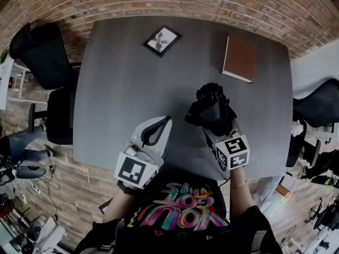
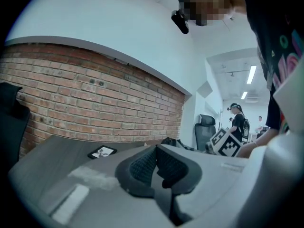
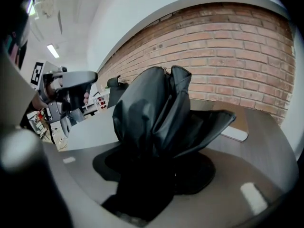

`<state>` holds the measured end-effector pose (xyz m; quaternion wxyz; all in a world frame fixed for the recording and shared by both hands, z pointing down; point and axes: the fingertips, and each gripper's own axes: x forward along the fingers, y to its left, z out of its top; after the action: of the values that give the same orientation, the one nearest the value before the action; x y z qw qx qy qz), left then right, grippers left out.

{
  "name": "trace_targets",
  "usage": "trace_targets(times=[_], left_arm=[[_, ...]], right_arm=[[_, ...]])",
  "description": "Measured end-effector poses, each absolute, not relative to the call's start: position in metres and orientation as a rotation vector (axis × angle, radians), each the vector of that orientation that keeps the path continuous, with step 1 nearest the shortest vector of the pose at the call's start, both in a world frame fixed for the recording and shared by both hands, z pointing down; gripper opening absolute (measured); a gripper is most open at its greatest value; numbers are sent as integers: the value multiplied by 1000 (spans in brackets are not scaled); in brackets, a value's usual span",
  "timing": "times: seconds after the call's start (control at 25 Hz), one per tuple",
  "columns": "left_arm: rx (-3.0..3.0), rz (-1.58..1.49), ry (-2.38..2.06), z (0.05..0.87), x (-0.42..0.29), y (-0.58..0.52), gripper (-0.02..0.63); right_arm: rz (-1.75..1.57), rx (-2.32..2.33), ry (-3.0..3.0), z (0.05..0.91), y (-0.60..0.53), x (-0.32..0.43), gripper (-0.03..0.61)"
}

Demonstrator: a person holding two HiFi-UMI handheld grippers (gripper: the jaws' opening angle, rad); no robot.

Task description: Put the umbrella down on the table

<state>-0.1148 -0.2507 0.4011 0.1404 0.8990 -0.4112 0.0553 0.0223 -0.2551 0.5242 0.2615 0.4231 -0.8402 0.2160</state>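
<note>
A folded black umbrella (image 1: 212,103) sticks up and forward out of my right gripper (image 1: 213,125), which is shut on its lower part, over the near right of the dark grey table (image 1: 122,89). In the right gripper view the umbrella's (image 3: 159,110) loose cloth fills the middle and hides the jaws' inner faces. Whether the umbrella touches the tabletop I cannot tell. My left gripper (image 1: 167,119) hovers at the near middle of the table, to the left of the umbrella. Its tips meet and nothing is between its black pads (image 2: 145,164).
A small framed picture (image 1: 162,40) lies at the table's far middle and a brown book (image 1: 240,57) at the far right. Black office chairs stand at the left (image 1: 45,57) and right (image 1: 318,107). A brick wall runs behind the table.
</note>
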Motion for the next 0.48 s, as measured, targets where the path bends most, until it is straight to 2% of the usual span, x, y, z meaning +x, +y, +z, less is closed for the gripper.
trace_targets(times=[0.48], left_arm=[[2585, 178, -1175, 412, -112, -255, -2]], right_arm=[[586, 1029, -2226, 569, -253, 1, 256]])
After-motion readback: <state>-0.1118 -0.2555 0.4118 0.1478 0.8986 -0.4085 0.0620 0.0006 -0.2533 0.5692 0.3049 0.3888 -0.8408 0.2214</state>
